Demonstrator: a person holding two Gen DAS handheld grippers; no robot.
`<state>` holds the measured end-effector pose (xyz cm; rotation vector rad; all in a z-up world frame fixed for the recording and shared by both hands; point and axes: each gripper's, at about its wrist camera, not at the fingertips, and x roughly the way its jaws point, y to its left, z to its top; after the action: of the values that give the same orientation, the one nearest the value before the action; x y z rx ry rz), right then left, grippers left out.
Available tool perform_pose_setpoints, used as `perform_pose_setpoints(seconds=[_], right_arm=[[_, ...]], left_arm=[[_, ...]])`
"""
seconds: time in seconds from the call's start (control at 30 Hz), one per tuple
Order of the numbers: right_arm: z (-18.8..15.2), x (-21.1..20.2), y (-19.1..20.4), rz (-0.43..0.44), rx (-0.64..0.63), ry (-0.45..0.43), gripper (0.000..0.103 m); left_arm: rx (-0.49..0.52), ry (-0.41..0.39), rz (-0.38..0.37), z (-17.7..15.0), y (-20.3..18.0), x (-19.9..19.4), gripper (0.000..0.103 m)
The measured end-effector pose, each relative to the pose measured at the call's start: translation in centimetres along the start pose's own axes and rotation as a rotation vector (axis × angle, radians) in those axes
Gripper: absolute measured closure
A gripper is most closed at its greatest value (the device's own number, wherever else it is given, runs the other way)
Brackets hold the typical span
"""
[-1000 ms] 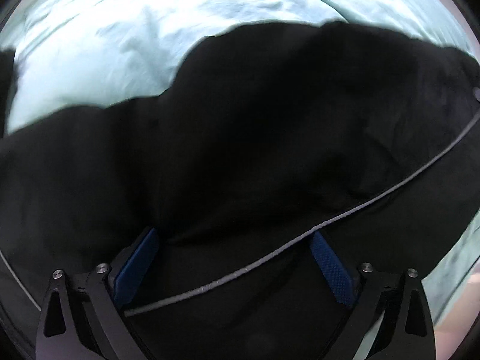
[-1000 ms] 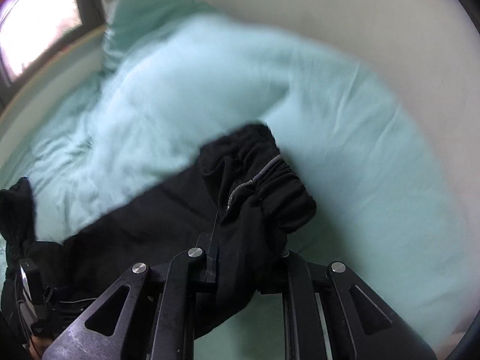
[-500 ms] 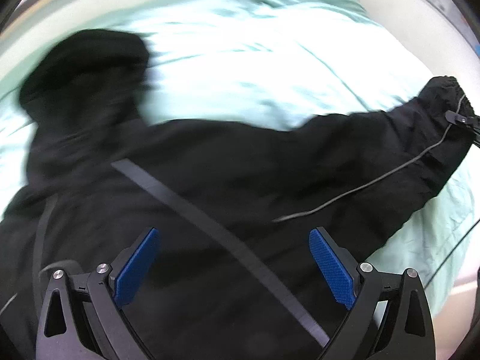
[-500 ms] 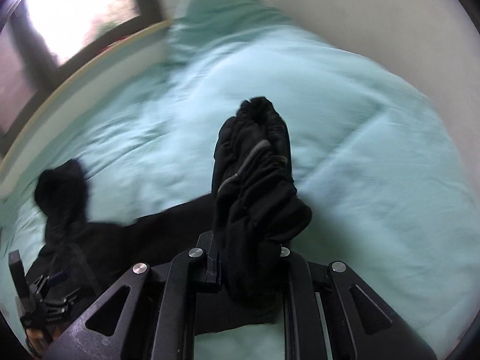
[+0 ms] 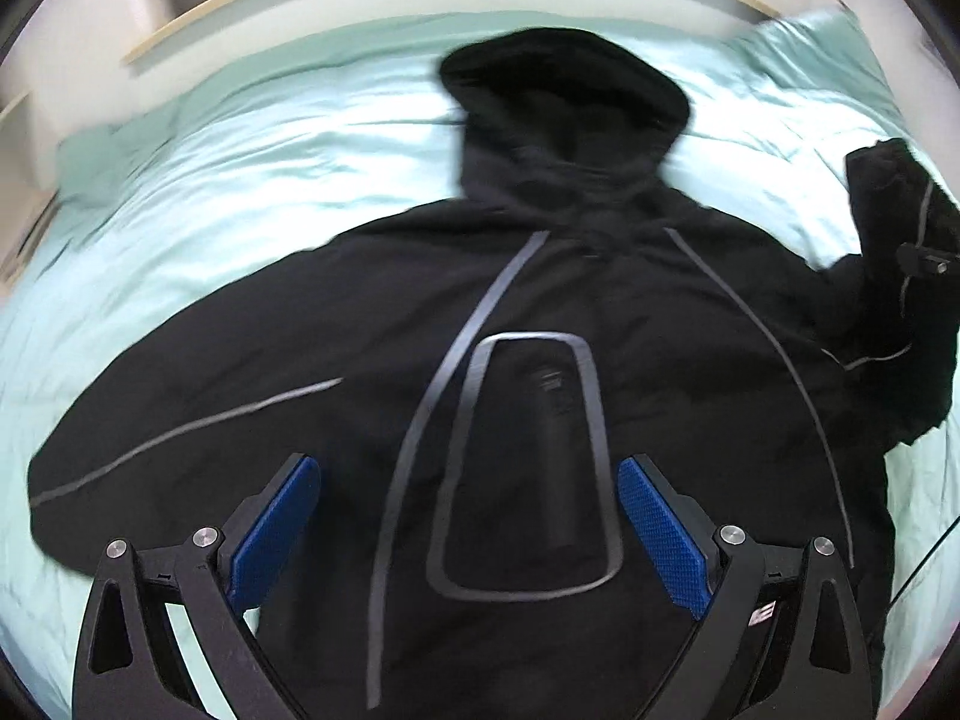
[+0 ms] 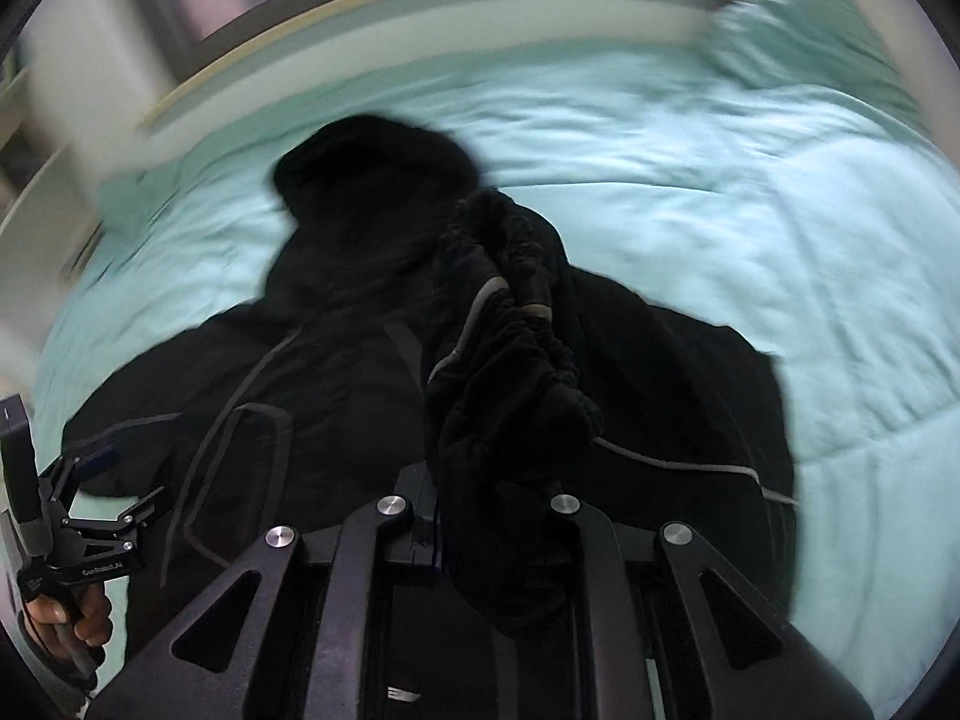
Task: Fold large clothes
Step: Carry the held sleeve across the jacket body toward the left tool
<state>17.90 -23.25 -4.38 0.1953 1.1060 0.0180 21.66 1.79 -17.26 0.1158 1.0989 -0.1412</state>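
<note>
Lying spread on the mint-green bed (image 5: 252, 180), the black jacket (image 5: 540, 312) is running its long axis from the hem, nearest both cameras, up to the hood (image 5: 558, 96), which is pointing toward the bed's far edge by the pale headboard. The right gripper (image 6: 492, 480) is pinching the bunched cuff of the right sleeve (image 6: 510, 372) with its jaws closed tight on the fabric, lifting it clear of the bed so that it is hanging above the jacket's right side. The left gripper (image 5: 468, 516) is hovering over the middle of the back panel with its blue pads (image 5: 660, 534) standing wide apart and gripping nothing. The other sleeve (image 5: 156, 450) is stretching out flat toward the bed's left edge, lying closer to the left gripper. Judging by this, the coming move is likely turning on carrying the raised sleeve inward across the long axis, with the body lying left of the right gripper.
</note>
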Motion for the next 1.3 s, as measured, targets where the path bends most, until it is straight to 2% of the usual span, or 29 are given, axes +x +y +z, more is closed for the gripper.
perform_pose_setpoints(seconds=[0.17,0.37,0.43,0.5,0.57,0.63,0.67,0.7,0.73,0.8,0.9,0.97,1.1,1.13,1.2,1.27,1.3], right_arm=[[0.2,3.6,9.3,0.113,-0.117,0.058,0.086],[-1.2,11.5,20.0,0.216,-0.239,0.218,0.086],[-1.9,14.7,23.0,0.208,-0.287,0.272,0.085],[-3.0,18.3,25.4,0.155,-0.337,0.332,0.079],[-4.1,21.0,25.9,0.135,-0.343,0.383,0.076],[-4.2,22.2,25.8,0.136,-0.338,0.389,0.068],[-4.1,22.1,25.6,0.155,-0.331,0.393,0.063],[-3.8,21.9,25.4,0.194,-0.319,0.404,0.049],[-3.5,21.4,25.0,0.262,-0.302,0.420,0.046],[-3.0,19.7,23.8,0.326,-0.285,0.414,0.045],[-2.3,15.0,20.0,0.368,-0.262,0.335,0.045],[-2.3,12.7,16.6,0.335,-0.216,0.286,0.045],[-3.4,9.3,9.1,0.180,-0.146,0.225,0.045],[-4.0,8.5,7.4,0.141,-0.135,0.220,0.045],[-4.3,7.9,4.7,0.088,-0.095,0.221,0.045],[-4.8,7.3,2.4,0.080,-0.050,0.232,0.045],[-5.2,7.1,0.9,0.065,-0.022,0.238,0.045]], left_arm=[[-0.075,-0.028,0.053,-1.6,4.7,-1.3,0.003],[-0.164,-0.024,0.087,-3.0,8.7,-1.2,0.003],[-0.185,-0.015,0.095,-3.4,9.3,-0.7,0.003],[-0.206,0.002,0.100,-4.0,9.9,0.0,0.003],[-0.216,0.018,0.105,-4.5,10.4,0.6,0.003],[-0.223,0.031,0.104,-4.6,10.7,1.3,0.003],[-0.227,0.033,0.100,-4.7,10.8,1.5,0.003],[-0.231,0.037,0.083,-4.6,10.9,1.8,0.003],[-0.232,0.043,0.051,-4.4,10.9,2.1,0.003],[-0.229,0.043,0.006,-3.9,10.9,2.7,0.003],[-0.201,0.025,-0.060,-2.6,9.9,3.4,0.003],[-0.199,0.017,-0.122,-1.6,9.3,4.2,0.003],[-0.218,0.032,-0.231,0.7,8.1,6.9,0.005],[-0.228,0.048,-0.239,1.2,7.9,7.8,0.010],[-0.238,0.079,-0.248,1.9,7.6,9.3,0.028],[-0.218,0.126,-0.271,2.4,6.9,10.8,0.087],[-0.201,0.138,-0.276,2.6,6.5,11.2,0.086]])
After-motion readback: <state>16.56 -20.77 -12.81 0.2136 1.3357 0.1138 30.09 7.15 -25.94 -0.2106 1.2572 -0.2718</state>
